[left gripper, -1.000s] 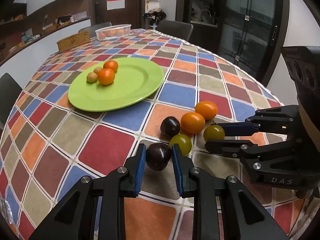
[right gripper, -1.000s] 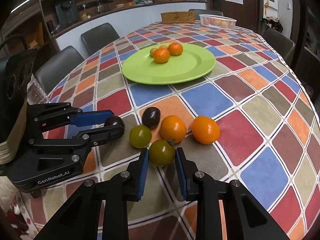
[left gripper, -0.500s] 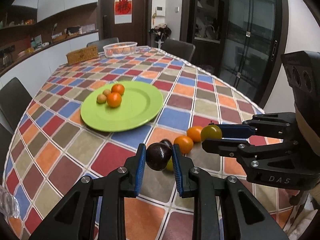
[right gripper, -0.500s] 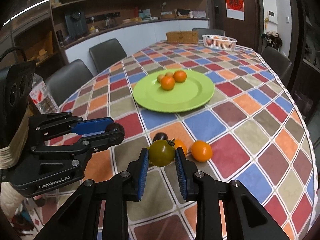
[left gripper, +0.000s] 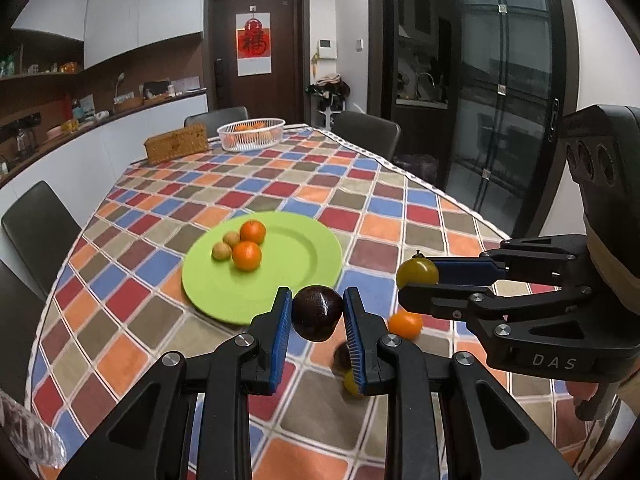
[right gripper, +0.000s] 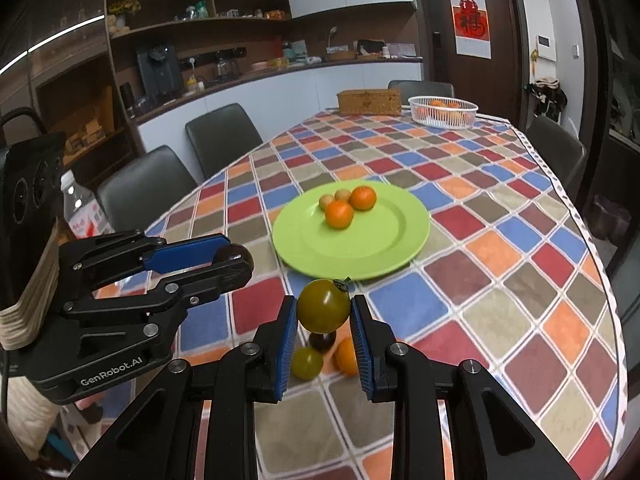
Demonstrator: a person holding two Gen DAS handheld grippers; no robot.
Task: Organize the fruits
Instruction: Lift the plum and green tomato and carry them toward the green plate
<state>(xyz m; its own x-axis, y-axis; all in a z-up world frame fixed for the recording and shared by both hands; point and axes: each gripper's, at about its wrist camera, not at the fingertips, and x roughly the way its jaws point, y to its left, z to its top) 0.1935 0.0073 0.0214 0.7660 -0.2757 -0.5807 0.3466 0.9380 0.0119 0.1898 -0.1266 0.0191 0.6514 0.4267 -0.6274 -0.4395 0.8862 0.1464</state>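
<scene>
Holding one fruit in each hand-held gripper, I have both clear of the bench: the left hand-held gripper is clamped on a dark plum at lower centre of its frame, and the right hand-held gripper pinches a green tomato at lower centre of its own. Neither fruit has reached the green plate, which lies mid-frame just beyond both catches. By my reading the job is under halfway: two oranges and two small tan fruits sit together on the plate's far left, while four pieces wait on the cloth below the grippers. The left view shows an orange at right of centre, with a dark fruit and a yellow-green one half hidden behind its right finger. The right view shows that second tomato plainly, plus a water bottle at left edge. Both show the white basket at the far end.
</scene>
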